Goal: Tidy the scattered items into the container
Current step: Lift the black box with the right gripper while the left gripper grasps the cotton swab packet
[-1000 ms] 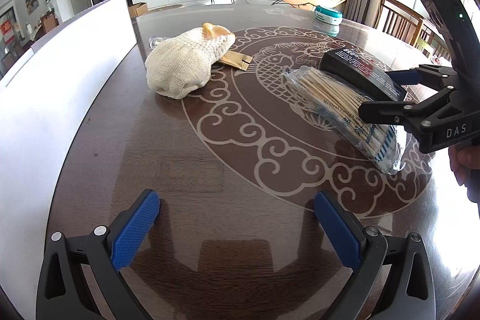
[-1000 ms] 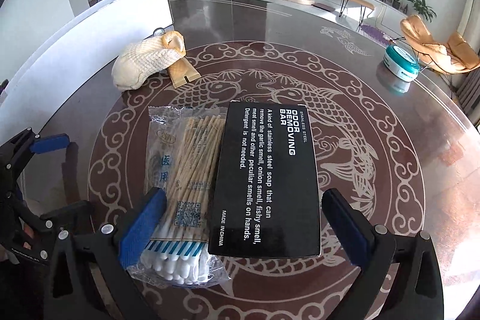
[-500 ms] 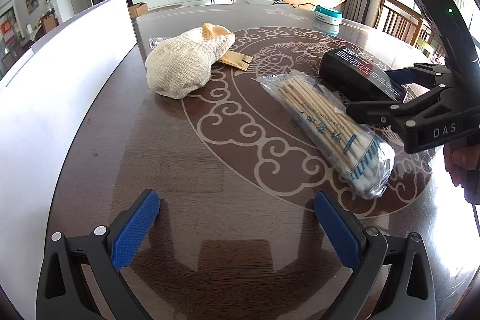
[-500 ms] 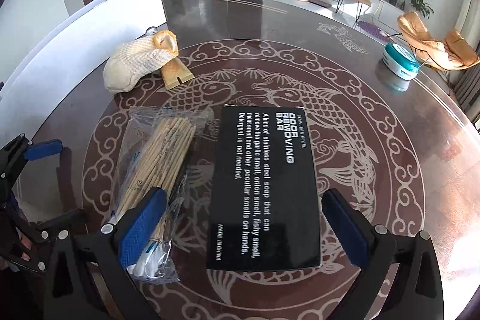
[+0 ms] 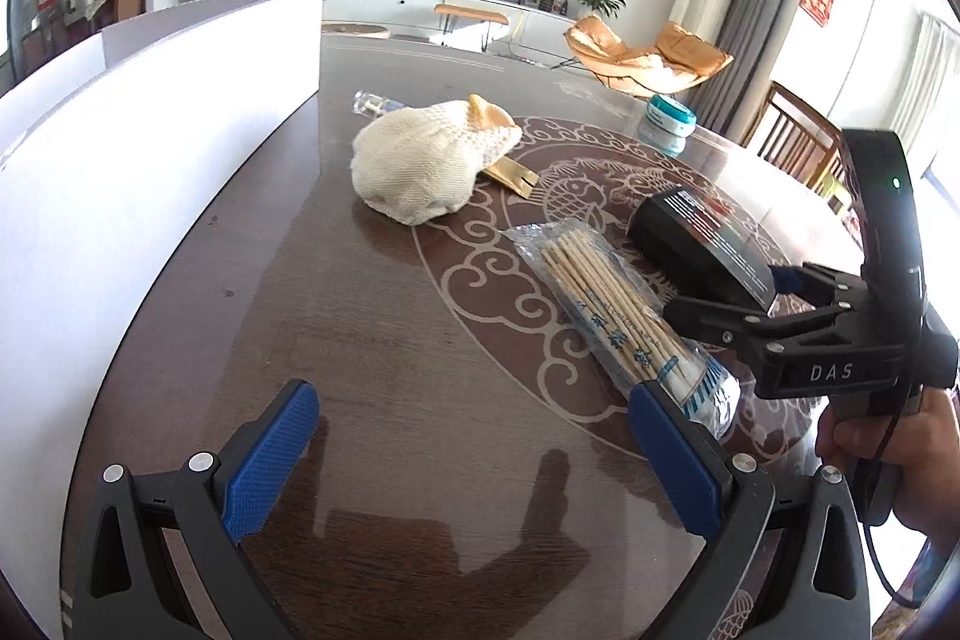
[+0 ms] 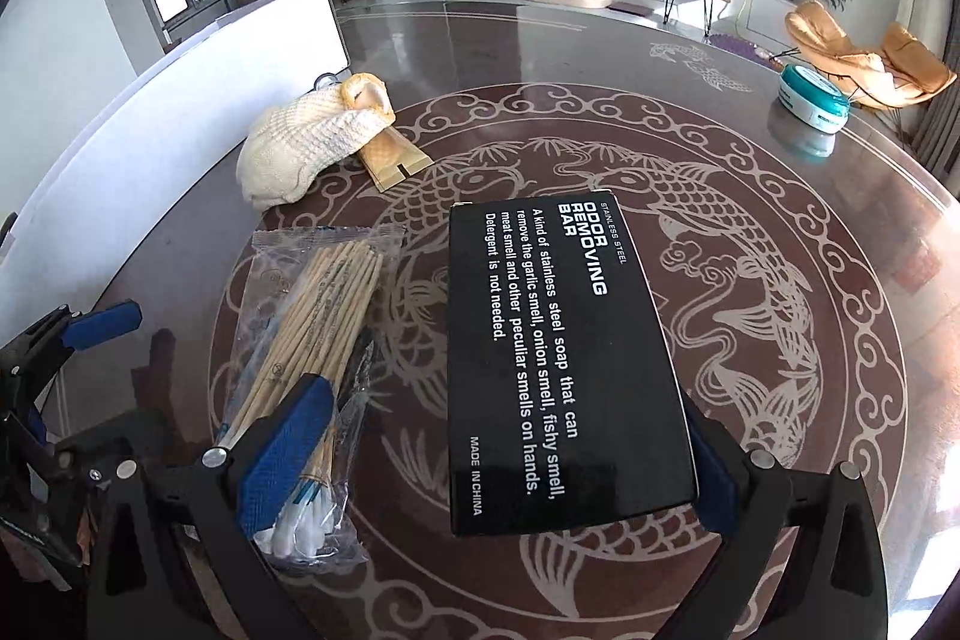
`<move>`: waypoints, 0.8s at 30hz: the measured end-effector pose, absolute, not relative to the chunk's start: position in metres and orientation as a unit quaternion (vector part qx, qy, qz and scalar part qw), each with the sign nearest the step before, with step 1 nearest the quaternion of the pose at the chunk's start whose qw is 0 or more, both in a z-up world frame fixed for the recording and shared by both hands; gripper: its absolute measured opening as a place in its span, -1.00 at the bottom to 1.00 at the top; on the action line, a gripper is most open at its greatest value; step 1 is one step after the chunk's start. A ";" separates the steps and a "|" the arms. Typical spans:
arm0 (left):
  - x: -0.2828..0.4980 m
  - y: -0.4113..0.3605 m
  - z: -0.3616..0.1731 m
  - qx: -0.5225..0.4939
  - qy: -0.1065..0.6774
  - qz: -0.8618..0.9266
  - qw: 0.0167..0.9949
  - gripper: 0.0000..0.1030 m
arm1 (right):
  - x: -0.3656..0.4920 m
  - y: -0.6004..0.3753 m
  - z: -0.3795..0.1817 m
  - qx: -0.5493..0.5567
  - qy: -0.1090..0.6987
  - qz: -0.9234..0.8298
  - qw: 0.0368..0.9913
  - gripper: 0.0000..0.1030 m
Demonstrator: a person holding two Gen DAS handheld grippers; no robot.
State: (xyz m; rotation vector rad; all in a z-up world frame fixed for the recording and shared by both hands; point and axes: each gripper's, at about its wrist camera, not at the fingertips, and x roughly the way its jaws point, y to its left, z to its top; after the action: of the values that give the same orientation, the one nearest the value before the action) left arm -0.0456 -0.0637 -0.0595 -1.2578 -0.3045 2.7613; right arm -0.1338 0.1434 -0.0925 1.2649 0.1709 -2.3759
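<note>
Left wrist view: left tool (image 5: 474, 451) hangs with fingers wide apart and empty over the surface (image 5: 372, 340), its right finger just beside the tip end of the cotton swab bag (image 5: 618, 310); risk is that closing from here only clips the slippery film, since the bag, which 1.0 s ago lay tucked against the black box (image 5: 702, 244), now lies clear of it. Right wrist view: right tool (image 6: 498, 454) straddles the box at lower centre, fingers apart, not clamped; its left finger rests over the swab bag and could drag it along, and the box looks nearer than 0.5 s ago. The white container (image 6: 198, 70) stands upper left, well apart.
</note>
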 end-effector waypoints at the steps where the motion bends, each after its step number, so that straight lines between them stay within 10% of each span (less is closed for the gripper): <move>1: -0.046 -0.068 -0.061 -0.415 -0.114 0.902 0.040 1.00 | -0.133 0.143 -0.093 0.456 0.060 -0.861 0.218 1.00; 24: -0.049 -0.070 -0.062 -0.412 -0.131 0.900 0.061 1.00 | -0.117 0.119 -0.089 0.450 0.081 -0.851 0.259 1.00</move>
State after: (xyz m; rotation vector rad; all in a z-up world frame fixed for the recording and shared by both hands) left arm -0.0491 -0.0695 -0.0620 -1.2456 -0.3977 2.7223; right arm -0.1171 0.1188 -0.0893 1.2197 0.2207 -2.3058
